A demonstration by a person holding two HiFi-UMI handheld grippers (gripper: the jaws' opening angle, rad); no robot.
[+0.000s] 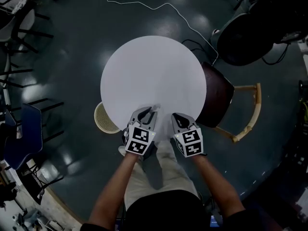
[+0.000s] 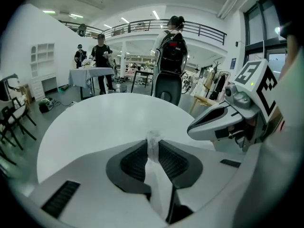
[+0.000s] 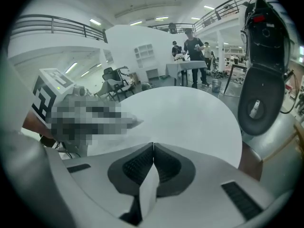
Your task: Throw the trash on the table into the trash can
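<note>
Left gripper (image 2: pixel 153 147) pinches white trash (image 2: pixel 153 137) over table (image 2: pixel 104 122).

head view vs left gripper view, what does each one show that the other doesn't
Only the head view: the woven trash can tucked by the table's edge, and the brown chair. Only the left gripper view: the white scrap plainly pinched in the left gripper, jaws closed on it, and people standing far behind. Both: the round white table and the right gripper.
</note>
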